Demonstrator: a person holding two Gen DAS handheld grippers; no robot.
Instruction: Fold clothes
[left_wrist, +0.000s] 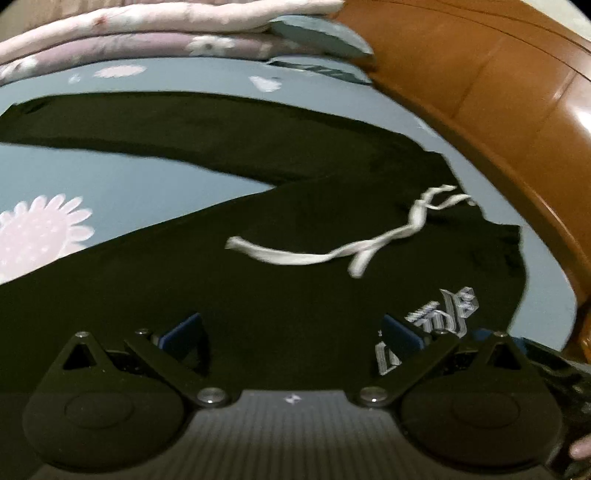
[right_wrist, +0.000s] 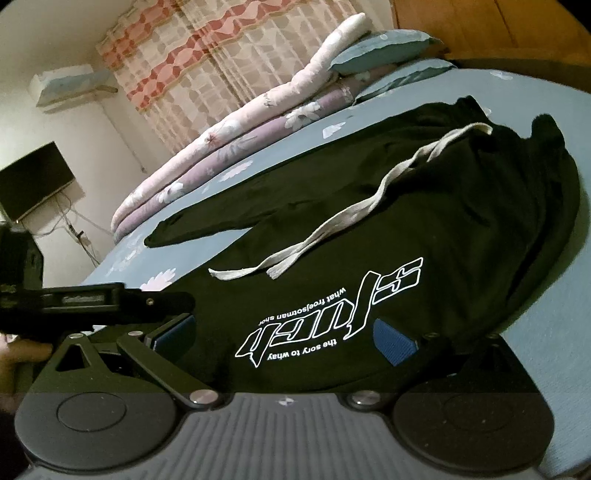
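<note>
A black hoodie (left_wrist: 258, 288) with white drawstrings (left_wrist: 332, 251) and a white printed logo (right_wrist: 332, 314) lies spread on the blue floral bedsheet (left_wrist: 129, 184). One sleeve (left_wrist: 184, 125) stretches out to the left. My left gripper (left_wrist: 291, 332) is open, low over the hoodie's front, holding nothing. My right gripper (right_wrist: 284, 339) is open, just above the printed logo, holding nothing. The hoodie also shows in the right wrist view (right_wrist: 406, 206), with its hood bunched at the far right. The left gripper's body (right_wrist: 92, 302) shows at the left of the right wrist view.
Folded pink and purple quilts (right_wrist: 229, 147) and blue pillows (right_wrist: 380, 48) lie at the far side of the bed. A wooden headboard (left_wrist: 498, 110) curves along the right. A curtain (right_wrist: 221, 55), a wall TV (right_wrist: 33, 184) and an air conditioner (right_wrist: 74, 85) stand behind.
</note>
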